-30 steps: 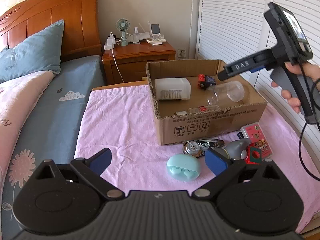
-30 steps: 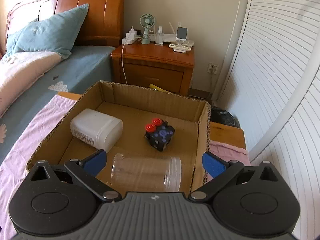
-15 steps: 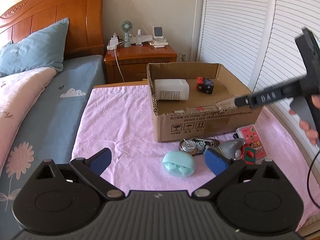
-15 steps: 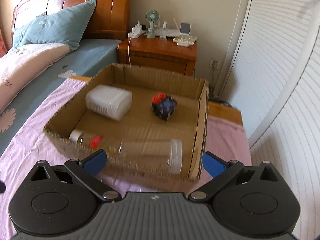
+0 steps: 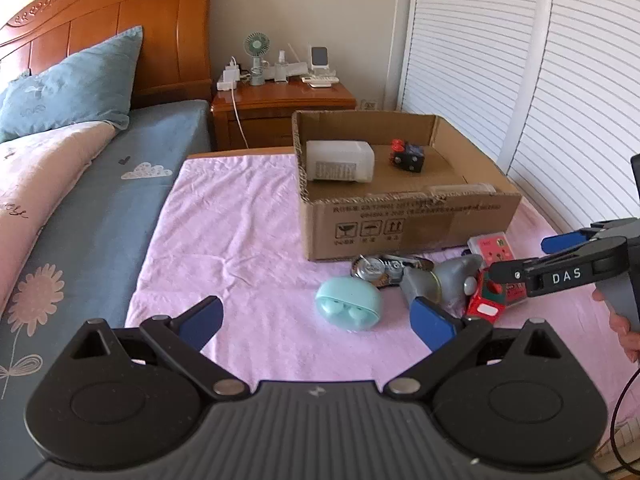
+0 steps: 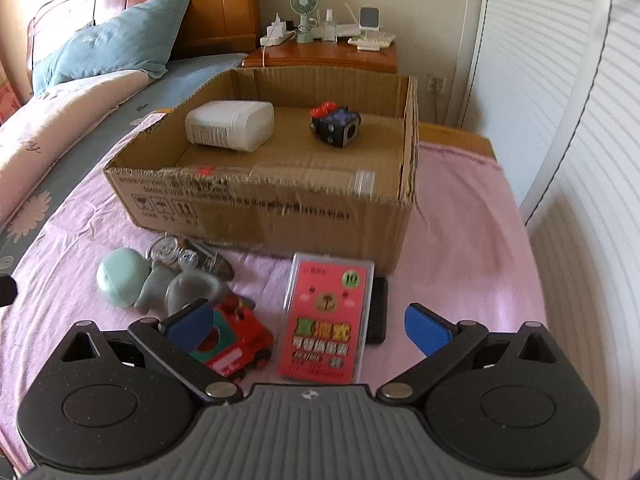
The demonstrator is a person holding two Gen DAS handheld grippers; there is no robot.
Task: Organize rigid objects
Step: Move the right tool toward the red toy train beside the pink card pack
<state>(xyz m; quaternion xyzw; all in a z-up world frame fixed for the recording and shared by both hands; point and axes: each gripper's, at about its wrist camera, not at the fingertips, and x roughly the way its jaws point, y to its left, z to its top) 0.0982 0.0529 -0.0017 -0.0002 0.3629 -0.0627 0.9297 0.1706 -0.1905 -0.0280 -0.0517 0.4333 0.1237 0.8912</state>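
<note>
Two grippers are recorded, both spread wide and holding nothing: the left gripper (image 5: 316, 320) hovers over the pink cloth (image 5: 240, 216) short of the loose items, and the right gripper (image 6: 308, 326) hangs just above the pink card case (image 6: 326, 316) and the red toy truck (image 6: 232, 340).

Loose items, all listed by position against the cardboard box (image 6: 280, 212):
- Pink card case: flat on the cloth before the box's front wall, overlapping a dark flat object whose nature cannot be told. Judged stiff, light, slick-faced; best taken across its two long edges.
- Red toy truck: near side of the box, left of the case. Judged hard and light; a hold across its flanks is suggested.
- Grey figure (image 6: 180, 286) and mint egg-shaped case (image 5: 348, 306): further left, close together. The mint shell is judged smooth and apt to slip; a hold across its widest part is advised.
- Metal pieces (image 5: 380, 270): against the foot of the front wall; detail too small to tell.

Inside the box: a clear jar (image 6: 304, 178) lying along the front wall, a white container (image 6: 230, 124) at rear left, a dark cube with red knobs (image 6: 336, 126) at rear right.

Only the left wrist view shows the right gripper from outside, with a hand on its handle. Only the right wrist view shows the case's printed face and the dark object under it.
</note>
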